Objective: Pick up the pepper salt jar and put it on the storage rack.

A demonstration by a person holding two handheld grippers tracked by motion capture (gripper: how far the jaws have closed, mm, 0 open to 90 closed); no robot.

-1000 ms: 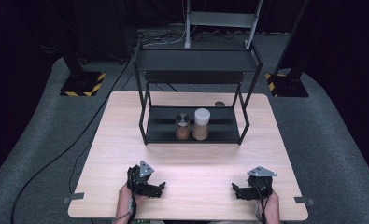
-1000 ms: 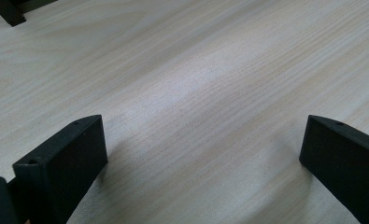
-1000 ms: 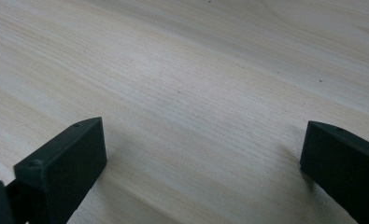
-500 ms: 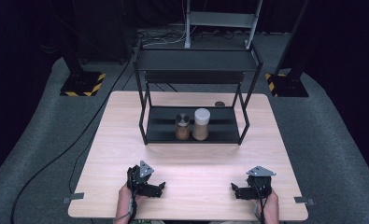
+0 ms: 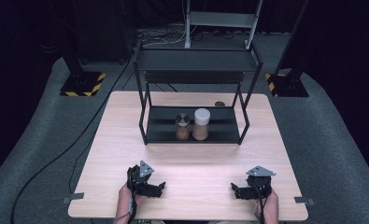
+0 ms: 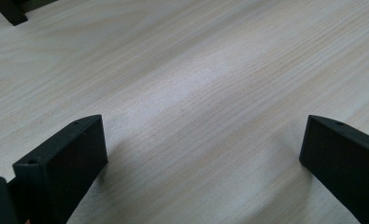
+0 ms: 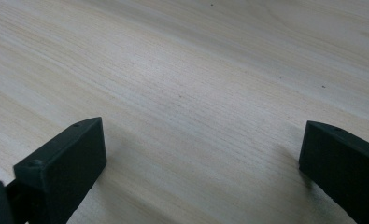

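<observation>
On the pale wooden table [image 5: 126,121] stands a black metal two-tier shelf rack [image 5: 198,63], its lower tier holding a white-lidded jar of tan powder [image 5: 201,124] touching a shorter dark-lidded jar of brown spice [image 5: 182,126] on its left. Near the table's front edge, well apart from both jars, the left gripper [image 5: 159,188] and the right gripper [image 5: 234,190] rest low with jaws spread wide, empty.

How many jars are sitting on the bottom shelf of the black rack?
2. A shorter jar with a dark lid stands on the left, and a taller jar with a white lid right beside it; none seem hidden.
</observation>
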